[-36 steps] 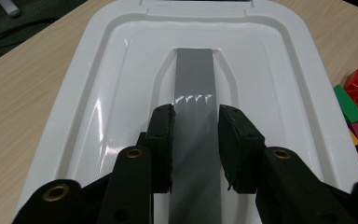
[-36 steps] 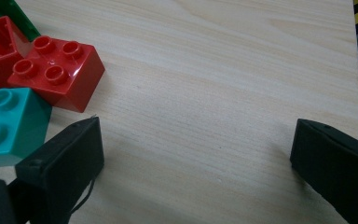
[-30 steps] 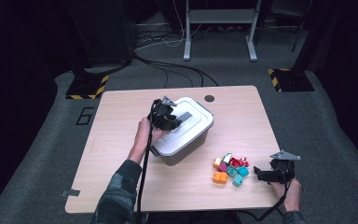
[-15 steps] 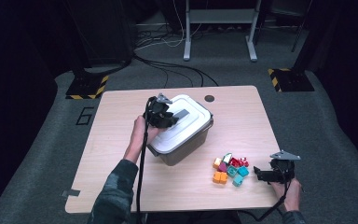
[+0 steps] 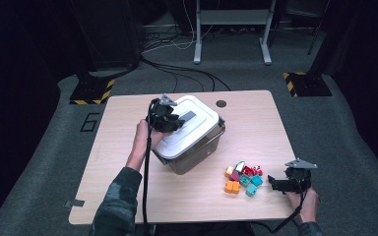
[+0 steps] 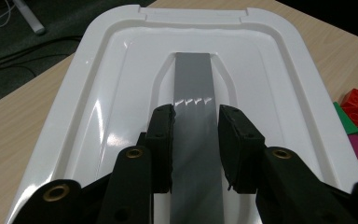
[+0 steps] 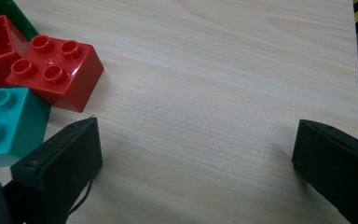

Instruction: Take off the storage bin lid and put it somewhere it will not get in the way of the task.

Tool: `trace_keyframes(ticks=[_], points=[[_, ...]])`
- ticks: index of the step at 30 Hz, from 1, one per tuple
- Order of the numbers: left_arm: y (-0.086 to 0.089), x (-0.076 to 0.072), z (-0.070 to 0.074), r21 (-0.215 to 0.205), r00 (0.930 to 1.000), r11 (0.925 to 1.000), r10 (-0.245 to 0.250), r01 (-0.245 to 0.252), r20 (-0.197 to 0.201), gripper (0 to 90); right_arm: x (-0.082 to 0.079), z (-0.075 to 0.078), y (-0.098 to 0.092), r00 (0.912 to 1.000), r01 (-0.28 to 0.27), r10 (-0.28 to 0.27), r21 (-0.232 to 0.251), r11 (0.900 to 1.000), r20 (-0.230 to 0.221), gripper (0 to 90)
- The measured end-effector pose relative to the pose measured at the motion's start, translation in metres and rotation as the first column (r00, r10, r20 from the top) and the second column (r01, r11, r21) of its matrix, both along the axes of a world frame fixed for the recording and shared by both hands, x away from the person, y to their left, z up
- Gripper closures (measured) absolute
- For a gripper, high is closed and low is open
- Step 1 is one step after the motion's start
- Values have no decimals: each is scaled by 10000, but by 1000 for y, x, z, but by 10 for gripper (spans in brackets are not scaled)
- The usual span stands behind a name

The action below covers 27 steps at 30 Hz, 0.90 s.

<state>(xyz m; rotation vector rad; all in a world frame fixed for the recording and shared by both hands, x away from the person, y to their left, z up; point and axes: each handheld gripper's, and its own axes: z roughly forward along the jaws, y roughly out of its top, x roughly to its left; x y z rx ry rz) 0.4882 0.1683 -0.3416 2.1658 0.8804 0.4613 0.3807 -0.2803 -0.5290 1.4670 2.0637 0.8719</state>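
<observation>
Wooden table [image 5: 128, 147] bears one white-lidded bin [image 5: 189, 133], two grippers, scattered bricks [image 5: 242, 178].

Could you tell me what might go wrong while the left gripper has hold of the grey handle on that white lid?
The left gripper pinches only the narrow grey handle, so the white lid could tilt or slip as it rises. The lid already sits askew on the bin, so a snagged edge might drag the bin toward the bricks. The open right gripper rests close to those bricks.
</observation>
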Motion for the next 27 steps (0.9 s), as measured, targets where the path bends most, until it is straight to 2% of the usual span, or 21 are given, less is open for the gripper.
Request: trace_keyframes(ticks=[22,24,27], points=[[30,-6,12,-165,9978,9984,551,-545,360,665,0,0,0,10000,14,-14,12,10000,-11,4],[34,-7,13,-279,9969,9974,676,-665,394,665,0,0,0,10000,13,-13,12,10000,-9,3],[39,-8,15,-164,9965,9974,704,-697,447,665,0,0,0,10000,12,-12,12,10000,-10,3]])
